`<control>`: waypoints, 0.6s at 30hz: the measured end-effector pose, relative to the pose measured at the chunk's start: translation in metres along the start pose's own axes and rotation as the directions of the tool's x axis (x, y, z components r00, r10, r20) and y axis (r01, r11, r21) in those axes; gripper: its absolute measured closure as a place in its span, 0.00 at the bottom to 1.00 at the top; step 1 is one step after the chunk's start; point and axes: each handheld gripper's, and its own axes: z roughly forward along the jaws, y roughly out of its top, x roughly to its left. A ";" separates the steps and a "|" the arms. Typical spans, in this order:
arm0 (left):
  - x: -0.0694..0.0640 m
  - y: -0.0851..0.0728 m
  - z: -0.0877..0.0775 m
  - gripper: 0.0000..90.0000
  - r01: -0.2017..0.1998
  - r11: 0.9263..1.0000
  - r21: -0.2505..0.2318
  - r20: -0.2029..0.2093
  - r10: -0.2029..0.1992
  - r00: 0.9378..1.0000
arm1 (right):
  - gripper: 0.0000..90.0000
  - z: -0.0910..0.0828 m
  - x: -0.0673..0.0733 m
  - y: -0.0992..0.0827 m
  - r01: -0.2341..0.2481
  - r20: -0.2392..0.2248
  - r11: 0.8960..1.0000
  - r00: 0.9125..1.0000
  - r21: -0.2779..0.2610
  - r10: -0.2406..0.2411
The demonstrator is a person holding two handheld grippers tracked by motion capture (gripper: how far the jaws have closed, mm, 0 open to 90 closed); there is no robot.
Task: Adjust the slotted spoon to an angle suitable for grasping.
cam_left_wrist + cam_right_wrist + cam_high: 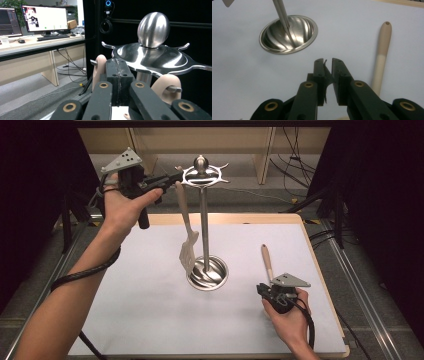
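The left gripper (172, 179) was closed, empty, beside the hung spatula (187, 242); it was judged light, stiff, best gripped mid-handle. The right gripper (327, 62) was nearly closed.

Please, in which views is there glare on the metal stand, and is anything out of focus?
High view: bright glare in the stand's base. Left gripper view: window-like reflections on the knob, while the near spatula handle looks soft. Right gripper view: streaky highlights in the base, everything fairly sharp.
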 end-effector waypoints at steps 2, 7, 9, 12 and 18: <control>0.001 0.000 0.000 0.99 0.002 1.000 0.000 -0.001 -0.002 1.000 | 0.91 0.000 -0.001 0.000 0.006 -0.001 1.000 1.000 -0.002 -0.006; 0.001 0.000 0.001 0.99 0.000 1.000 0.000 -0.002 0.000 1.000 | 0.91 -0.002 0.000 0.000 -0.001 0.005 1.000 1.000 0.001 0.001; 0.000 0.000 0.001 0.99 0.000 1.000 -0.001 -0.002 0.000 1.000 | 0.91 -0.002 0.000 0.000 -0.002 0.002 1.000 1.000 0.000 0.002; -0.002 -0.001 -0.001 0.99 -0.004 1.000 -0.008 -0.006 0.004 1.000 | 0.90 -0.003 -0.001 0.001 0.006 0.000 1.000 1.000 0.006 -0.006; -0.004 -0.006 -0.019 0.91 -0.009 1.000 -0.028 -0.056 0.007 0.998 | 0.85 -0.007 -0.005 0.003 -0.028 0.006 1.000 1.000 0.001 0.028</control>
